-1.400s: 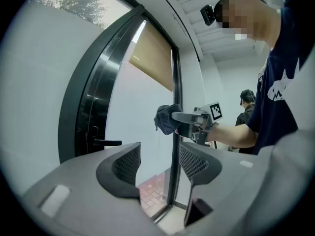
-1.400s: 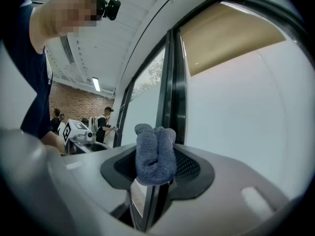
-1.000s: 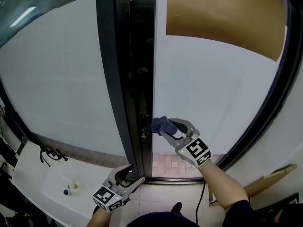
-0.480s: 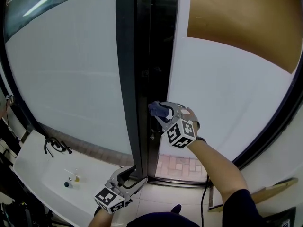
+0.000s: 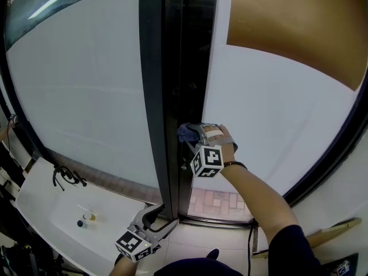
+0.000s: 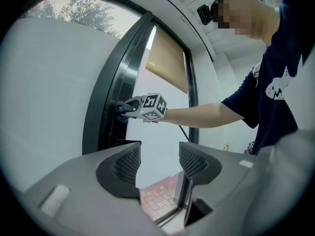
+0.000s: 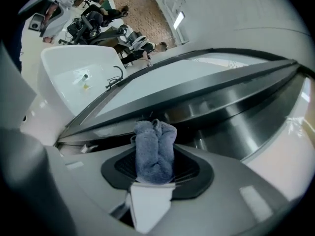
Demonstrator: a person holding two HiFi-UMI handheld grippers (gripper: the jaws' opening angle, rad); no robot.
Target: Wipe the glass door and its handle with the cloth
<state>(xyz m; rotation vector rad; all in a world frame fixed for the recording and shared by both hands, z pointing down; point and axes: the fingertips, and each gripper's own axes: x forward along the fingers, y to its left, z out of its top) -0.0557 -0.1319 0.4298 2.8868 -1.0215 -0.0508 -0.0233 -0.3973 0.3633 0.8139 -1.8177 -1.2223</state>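
Background: frosted white glass door (image 5: 86, 96) with black upright frame (image 5: 172, 68). Since half a second ago the right gripper (image 5: 194, 135) has edged slightly down and in against that frame. Wiping of the door edge is judged under way, with the panes still to do. Its jaws are clenched on the folded blue-grey towelling cloth (image 7: 155, 149); the cloth tip, ahead of the jaws, appears to touch the frame. The left gripper (image 6: 158, 163) hangs well below the right; jaws apart, nothing between them.

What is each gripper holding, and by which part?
The right gripper clamps the cloth by its lower part, with the bunched top sticking out past the jaws. The left gripper is open and holds nothing.
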